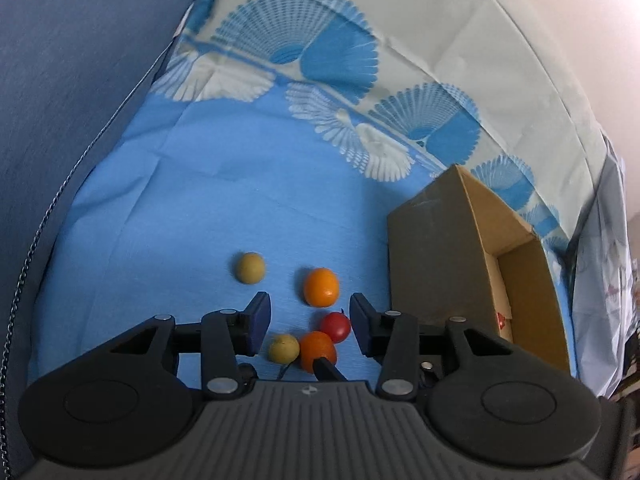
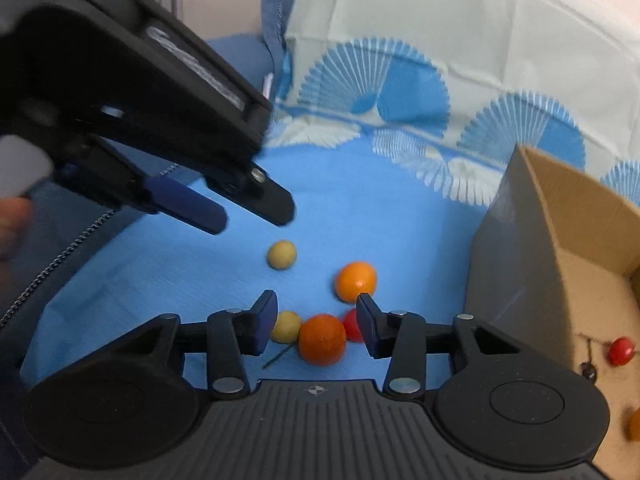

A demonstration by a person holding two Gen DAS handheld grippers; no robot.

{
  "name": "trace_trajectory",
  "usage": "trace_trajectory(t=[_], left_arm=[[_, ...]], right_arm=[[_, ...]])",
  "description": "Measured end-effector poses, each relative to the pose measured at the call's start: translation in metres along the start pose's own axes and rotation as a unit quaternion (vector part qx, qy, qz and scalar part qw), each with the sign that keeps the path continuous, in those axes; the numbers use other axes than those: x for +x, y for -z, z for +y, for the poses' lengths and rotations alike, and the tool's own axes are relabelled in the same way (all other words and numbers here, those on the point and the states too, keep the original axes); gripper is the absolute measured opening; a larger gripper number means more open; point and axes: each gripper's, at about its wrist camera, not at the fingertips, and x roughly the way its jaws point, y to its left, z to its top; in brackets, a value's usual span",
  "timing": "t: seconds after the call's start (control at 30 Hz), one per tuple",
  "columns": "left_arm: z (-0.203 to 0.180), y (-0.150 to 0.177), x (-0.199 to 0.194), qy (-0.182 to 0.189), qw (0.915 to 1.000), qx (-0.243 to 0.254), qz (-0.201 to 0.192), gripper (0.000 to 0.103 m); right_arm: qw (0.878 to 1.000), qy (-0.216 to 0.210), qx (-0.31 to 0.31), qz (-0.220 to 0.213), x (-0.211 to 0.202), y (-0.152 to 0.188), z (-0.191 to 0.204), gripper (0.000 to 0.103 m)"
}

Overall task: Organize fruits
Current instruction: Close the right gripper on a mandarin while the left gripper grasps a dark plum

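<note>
1. While both grippers hang tilted down over the blue fan-patterned cloth, the left gripper has its blue-padded jaws parted and nothing pinched between them.
2. Seen between and below those jaws in the left wrist view lie a small red round fruit, a dull yellow round fruit and a near orange round fruit, the three bunched close together on the cloth.
3. Likewise parted and holding nothing, the right gripper hangs over the same cluster.
4. Beyond the fingertips, a second orange round fruit sits just past the cluster, and a second dull yellow round fruit lies apart, further toward the cloth's left side.
5. Near the cloth's right edge stands an open brown cardboard box; inside it the right wrist view shows another red round fruit on the floor of the box.
6. Along the cloth's left edge lies dark blue fabric with a metal zip.
</note>
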Motion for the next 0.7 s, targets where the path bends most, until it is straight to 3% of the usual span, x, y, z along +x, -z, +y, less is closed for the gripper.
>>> trace_trajectory(t=[0.23,0.33,0.47,0.5,0.7], left_arm=[[0.014,-0.004,0.004,0.002,0.9989,-0.04,0.024,0.05],[0.017,-0.005,0.019,-0.018,0.9959,-0.046,0.076,0.05],[0.015,-0.004,0.036,-0.051,0.9892,-0.039,0.132,0.05],[0.016,-0.003,0.039,-0.062,0.9878,-0.038,0.137,0.05],[0.017,0.002,0.051,-0.1,0.9807,-0.03,0.165,0.049]], right_arm=[[0.999,-0.002,-0.015,0.051,0.028,0.006,0.011,0.045],[0.998,0.003,-0.019,0.053,0.031,0.009,0.013,0.035],[0.999,0.007,-0.009,0.044,0.029,0.009,0.01,0.009],[0.999,0.003,-0.005,0.044,0.029,0.008,0.009,0.007],[0.999,0.013,0.004,0.047,0.025,0.009,0.004,0.011]])
